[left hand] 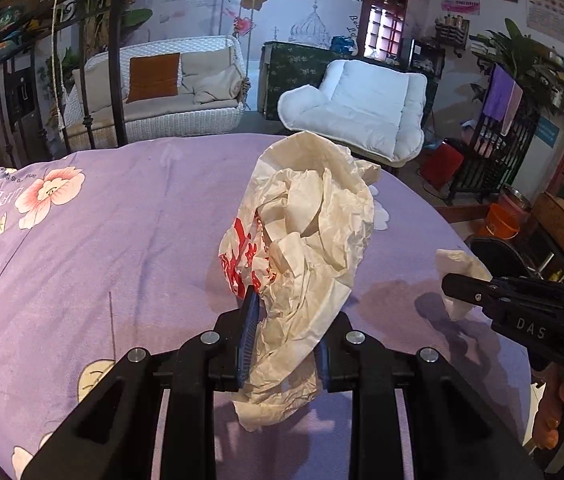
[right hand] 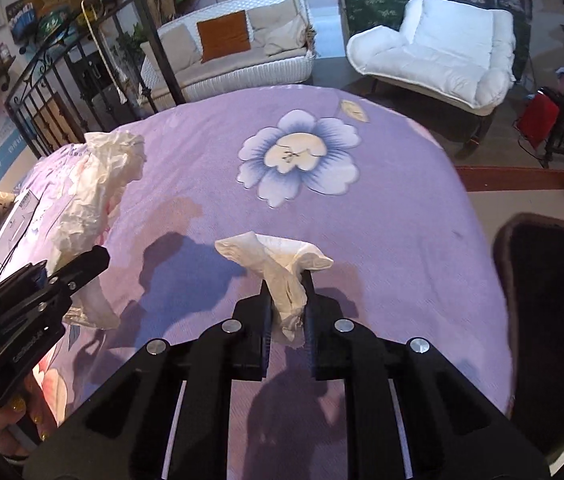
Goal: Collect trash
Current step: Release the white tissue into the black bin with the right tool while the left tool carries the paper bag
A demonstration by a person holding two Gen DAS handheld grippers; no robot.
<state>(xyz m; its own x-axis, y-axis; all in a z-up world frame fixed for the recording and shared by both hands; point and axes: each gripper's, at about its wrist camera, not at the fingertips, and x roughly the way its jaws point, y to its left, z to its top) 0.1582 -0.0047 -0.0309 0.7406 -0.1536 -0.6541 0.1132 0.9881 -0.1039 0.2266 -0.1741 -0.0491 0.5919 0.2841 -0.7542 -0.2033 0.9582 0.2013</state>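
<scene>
My left gripper [left hand: 282, 332] is shut on a crumpled cream paper bag [left hand: 314, 216] with red print, held up above the purple flowered cloth [left hand: 122, 240]. My right gripper [right hand: 288, 300] is shut on a crumpled white tissue [right hand: 282, 268], lifted a little over the cloth [right hand: 382, 220]. In the left wrist view the right gripper [left hand: 454, 284] shows at the right edge with the tissue [left hand: 458, 268]. In the right wrist view the left gripper [right hand: 94, 260] and its paper bag [right hand: 94, 184] show at the left.
A black rounded chair back [right hand: 546, 320] stands at the table's right edge. An orange bucket [left hand: 500, 222] and a red box [left hand: 440, 164] sit on the floor to the right. A white armchair [left hand: 366, 108] and wicker sofa [left hand: 154, 96] stand beyond the far edge. Boxes and papers [right hand: 6, 220] lie at the left.
</scene>
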